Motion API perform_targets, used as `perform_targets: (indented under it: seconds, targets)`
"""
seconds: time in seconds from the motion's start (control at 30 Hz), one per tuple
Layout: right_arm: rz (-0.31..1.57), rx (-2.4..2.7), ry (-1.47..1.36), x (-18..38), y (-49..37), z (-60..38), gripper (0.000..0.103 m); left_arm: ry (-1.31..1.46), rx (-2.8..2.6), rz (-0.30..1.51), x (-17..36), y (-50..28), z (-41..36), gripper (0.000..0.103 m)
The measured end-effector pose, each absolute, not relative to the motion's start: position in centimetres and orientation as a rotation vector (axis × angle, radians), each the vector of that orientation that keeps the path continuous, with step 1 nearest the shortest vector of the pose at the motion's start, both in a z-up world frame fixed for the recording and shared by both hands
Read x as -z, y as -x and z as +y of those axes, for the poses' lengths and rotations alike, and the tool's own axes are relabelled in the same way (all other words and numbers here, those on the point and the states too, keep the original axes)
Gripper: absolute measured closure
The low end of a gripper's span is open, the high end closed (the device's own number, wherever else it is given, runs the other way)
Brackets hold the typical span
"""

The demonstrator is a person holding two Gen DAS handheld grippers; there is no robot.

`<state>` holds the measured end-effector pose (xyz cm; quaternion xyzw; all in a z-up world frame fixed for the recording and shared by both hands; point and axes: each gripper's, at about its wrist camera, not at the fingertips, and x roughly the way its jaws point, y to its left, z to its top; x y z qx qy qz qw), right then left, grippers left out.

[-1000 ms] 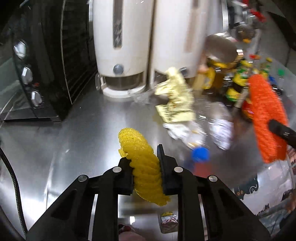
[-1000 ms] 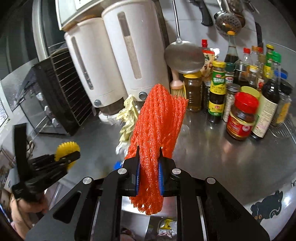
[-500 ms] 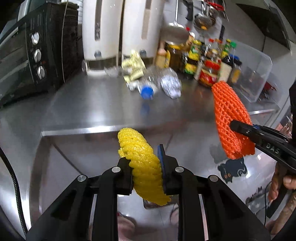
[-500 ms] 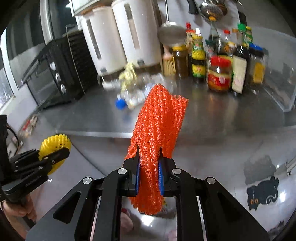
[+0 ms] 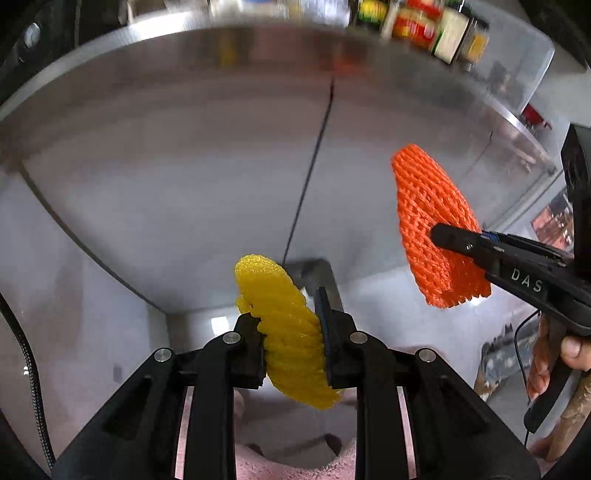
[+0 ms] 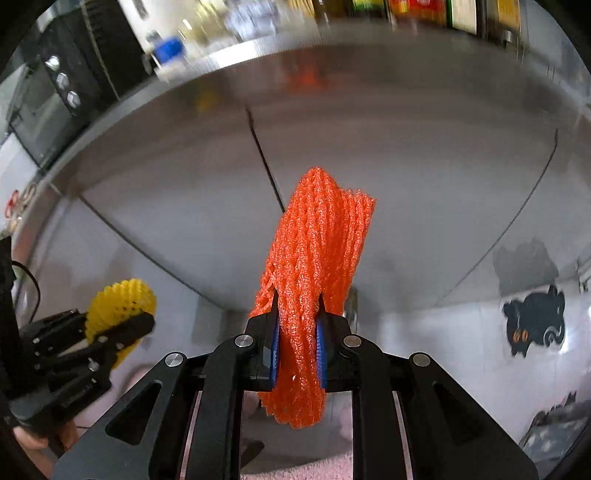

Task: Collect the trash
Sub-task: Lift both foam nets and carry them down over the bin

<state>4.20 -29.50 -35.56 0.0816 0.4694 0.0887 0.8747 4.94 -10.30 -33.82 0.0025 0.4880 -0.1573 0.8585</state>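
**mako_77:** ok going left to right, what's on the far left?

**tinpan:** In the right wrist view there's a black oven (image 6: 55, 92) with silver knobs up in the top-left corner, sitting on the steel counter (image 6: 229, 59). Lower down on that side is the left gripper (image 6: 122, 328), clamped on a yellow foam net (image 6: 118, 302).

**mako_77:** and from its own camera?

**tinpan:** Same story. The left gripper (image 5: 291, 332) has its fingers pinched on the yellow foam net (image 5: 284, 321), which stands up between them, tilted a bit left at the top. It's held in the air in front of the steel cabinet front (image 5: 184, 166), below counter level.

**mako_77:** middle?

**tinpan:** A dark seam (image 5: 310, 170) runs down the cabinet front. In the right wrist view the right gripper (image 6: 297, 343) is squeezed onto an orange foam net (image 6: 314, 277), blue pads pressing both sides, net sticking up and hanging out below.

**mako_77:** right side?

**tinpan:** Left wrist view shows that orange foam net (image 5: 432, 218) off to the right, well apart from the yellow one. Blurry jars (image 5: 424, 26) are on the counter up top, and there's a black cat sticker (image 6: 532, 321) on the lower right.
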Motion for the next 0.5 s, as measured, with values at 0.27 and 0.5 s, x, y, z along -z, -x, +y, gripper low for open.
perform_targets:
  seconds: [0.27, 0.5]
  targets:
    - [1.104, -0.176, -0.219, 43.5, -7.3, -29.3, 0.087, -0.035, 0.355, 1.166, 43.1, -8.2, -12.1, 0.082]
    - [1.218, -0.134, -0.264, 49.8, -10.6, -29.4, 0.086, -0.045, 0.369, 1.252, 49.5, -11.1, -13.7, 0.082]
